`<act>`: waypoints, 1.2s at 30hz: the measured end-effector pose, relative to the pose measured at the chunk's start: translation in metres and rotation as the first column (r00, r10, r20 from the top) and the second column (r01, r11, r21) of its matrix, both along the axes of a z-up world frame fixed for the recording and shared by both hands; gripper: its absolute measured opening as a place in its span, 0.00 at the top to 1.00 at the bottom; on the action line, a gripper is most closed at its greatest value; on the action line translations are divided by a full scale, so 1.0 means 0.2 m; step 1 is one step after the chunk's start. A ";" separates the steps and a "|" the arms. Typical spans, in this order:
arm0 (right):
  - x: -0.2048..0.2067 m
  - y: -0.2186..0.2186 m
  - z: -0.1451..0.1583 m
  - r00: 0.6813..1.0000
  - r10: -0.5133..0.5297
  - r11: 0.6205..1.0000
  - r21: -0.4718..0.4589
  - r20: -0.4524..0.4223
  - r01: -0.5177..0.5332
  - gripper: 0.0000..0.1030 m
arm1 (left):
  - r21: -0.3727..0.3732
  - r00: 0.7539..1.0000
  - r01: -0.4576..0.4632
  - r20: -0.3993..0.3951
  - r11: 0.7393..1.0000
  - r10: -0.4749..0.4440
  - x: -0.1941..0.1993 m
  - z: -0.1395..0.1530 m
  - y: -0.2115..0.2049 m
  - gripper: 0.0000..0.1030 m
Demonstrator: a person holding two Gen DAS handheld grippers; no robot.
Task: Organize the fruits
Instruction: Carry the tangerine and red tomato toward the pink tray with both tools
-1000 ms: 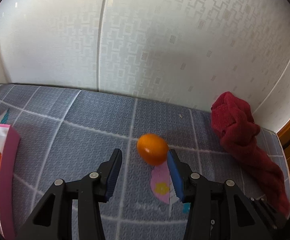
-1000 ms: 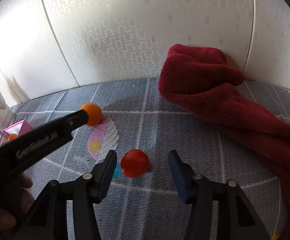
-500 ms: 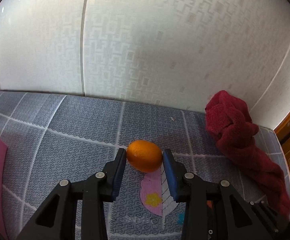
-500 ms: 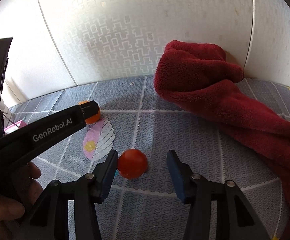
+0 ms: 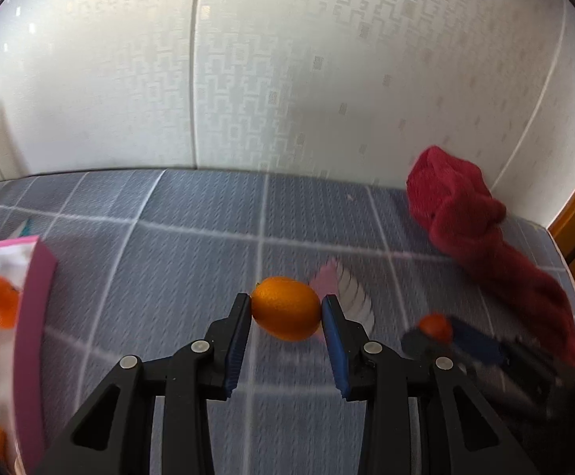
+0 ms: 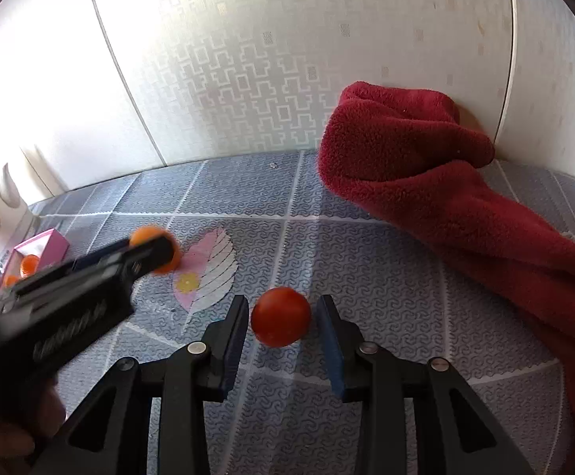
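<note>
Kumquat (image 5: pixel 286 312) pinched between left gripper (image 5: pixel 286 318) pads, both pads touching its ends; it looks clear of the mat (image 5: pixel 168 277), though the blur makes that hard to confirm. Grip is only at the very fingertips on a smooth oval fruit, so it could squirt out forward or roll if the hand swings fast toward the pink box (image 5: pixel 34 301) at left, which already has orange fruits in it. Squeezing harder risks bruising it.

Right gripper (image 6: pixel 283 318) is partly open around the tomato (image 6: pixel 281 316): small gaps show on both sides, no clear contact, tomato probably on the mat. Left gap looks smaller, so closing could nudge the tomato sideways and let it roll before the far pad arrives. Soft skin, too much force would split it.

Both tools are near each other; the left one crosses the right wrist view, so a collision is possible if both move toward the box together. Red towel (image 6: pixel 445 198) lies well apart, not in the way.
</note>
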State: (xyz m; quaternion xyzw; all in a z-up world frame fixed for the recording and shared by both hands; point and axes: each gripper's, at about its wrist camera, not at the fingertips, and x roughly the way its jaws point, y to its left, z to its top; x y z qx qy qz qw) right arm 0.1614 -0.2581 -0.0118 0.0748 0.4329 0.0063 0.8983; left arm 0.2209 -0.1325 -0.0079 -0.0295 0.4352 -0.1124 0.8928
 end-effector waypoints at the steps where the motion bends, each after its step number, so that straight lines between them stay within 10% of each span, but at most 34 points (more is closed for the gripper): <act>1: 0.00 0.00 0.00 1.000 0.002 1.000 0.001 0.000 -0.002 0.61 | 0.005 1.000 0.001 -0.002 1.000 -0.001 -0.04 0.01 0.01 0.65; 36: -0.11 0.14 -0.01 0.988 0.155 0.988 0.004 -0.021 -0.155 0.72 | -0.035 0.995 -0.068 0.069 0.997 0.070 -0.50 -0.02 0.11 0.64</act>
